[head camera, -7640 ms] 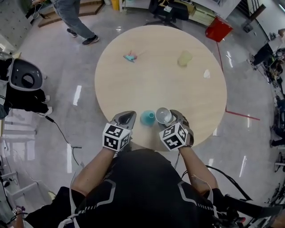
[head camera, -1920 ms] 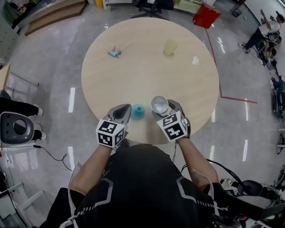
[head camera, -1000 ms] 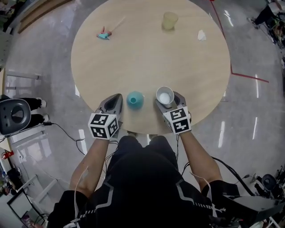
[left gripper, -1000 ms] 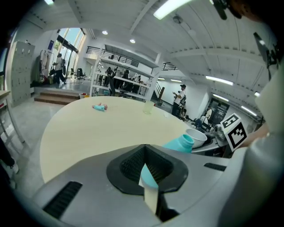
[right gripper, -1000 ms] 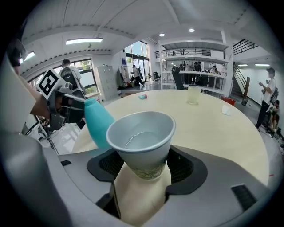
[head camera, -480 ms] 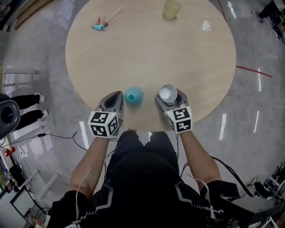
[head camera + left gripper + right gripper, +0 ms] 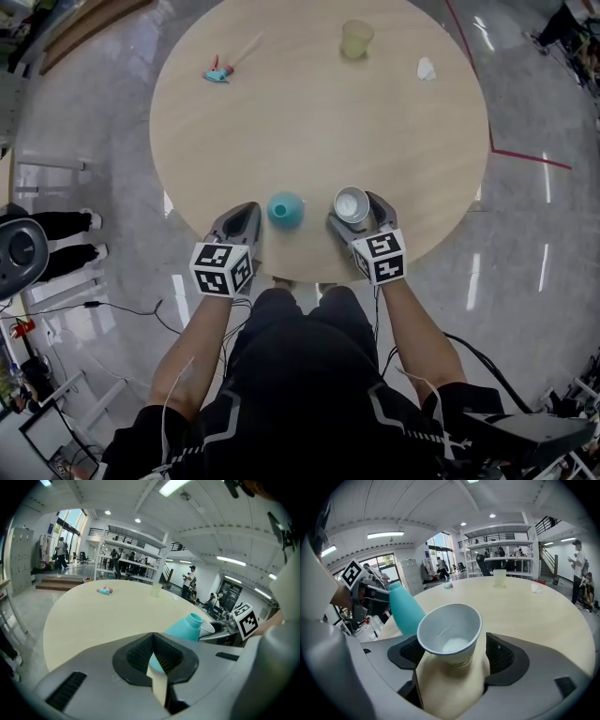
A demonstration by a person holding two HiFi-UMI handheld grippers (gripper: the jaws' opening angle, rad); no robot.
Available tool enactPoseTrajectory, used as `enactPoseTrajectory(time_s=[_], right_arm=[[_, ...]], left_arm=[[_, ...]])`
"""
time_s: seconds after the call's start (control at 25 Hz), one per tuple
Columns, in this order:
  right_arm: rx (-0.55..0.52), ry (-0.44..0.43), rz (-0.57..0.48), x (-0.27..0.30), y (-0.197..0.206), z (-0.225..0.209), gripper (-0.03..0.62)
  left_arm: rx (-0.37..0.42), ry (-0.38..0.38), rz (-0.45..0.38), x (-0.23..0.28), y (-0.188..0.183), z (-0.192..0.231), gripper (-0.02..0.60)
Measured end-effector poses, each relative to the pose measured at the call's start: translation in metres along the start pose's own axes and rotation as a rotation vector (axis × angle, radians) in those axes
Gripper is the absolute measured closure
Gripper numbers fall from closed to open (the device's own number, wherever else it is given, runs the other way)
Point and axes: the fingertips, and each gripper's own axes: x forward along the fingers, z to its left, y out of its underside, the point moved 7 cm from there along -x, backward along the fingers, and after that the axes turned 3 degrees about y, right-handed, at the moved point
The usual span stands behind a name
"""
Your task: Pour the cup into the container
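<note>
White paper cup, seen standing between the just-widened jaws of the right tool: judged light and crushable, to be gripped gently mid-wall; left tool closed, empty.

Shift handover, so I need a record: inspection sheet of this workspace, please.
Surface: round pale wooden table.
Job's things: teal plastic bottle upright; white paper cup upright beside it.
Clutter: yellowish translucent cup, small teal toy, white crumpled scrap at far side.
Grippers: left gripper shut, empty; right gripper jaws have just been opening around the cup.
Cables: black cable on floor.
Surroundings: glossy grey floor, red tape line.
</note>
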Motion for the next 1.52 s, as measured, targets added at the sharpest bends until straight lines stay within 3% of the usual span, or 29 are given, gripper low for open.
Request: enactPoseTrajectory(time_s=[0.16, 0.48, 0.52, 0.6, 0.88, 1.12, 1.52], right_arm=[[0.001, -0.006, -0.011, -0.008, -0.007, 0.001, 0.183], [-0.056, 0.008, -0.147, -0.048, -0.055, 0.007, 0.187], [-0.061, 0.008, -0.177, -0.054, -0.064, 0.009, 0.202], [-0.08, 0.012, -0.243, -0.065, -0.084, 0.011, 0.349], [-0.048, 0.009, -0.378, -0.105, -0.143, 0.014, 0.547], [-0.05, 0.0, -0.407, -0.126, -0.148, 0.014, 0.586], [-0.044, -0.132, -0.419, -0.166, -0.139, 0.0, 0.586]], left_arm=[[0.016, -0.005, -0.028, -0.008, -0.011, 0.0, 0.58], [0.04, 0.007, -0.128, -0.03, -0.044, -0.012, 0.58], [0.043, 0.012, -0.144, -0.032, -0.049, -0.015, 0.58], [0.05, 0.019, -0.178, -0.037, -0.058, -0.021, 0.58], [0.073, 0.111, -0.249, -0.054, -0.087, -0.048, 0.581], [0.094, 0.133, -0.275, -0.07, -0.093, -0.069, 0.581], [0.111, 0.095, -0.309, -0.092, -0.085, -0.132, 0.581]])
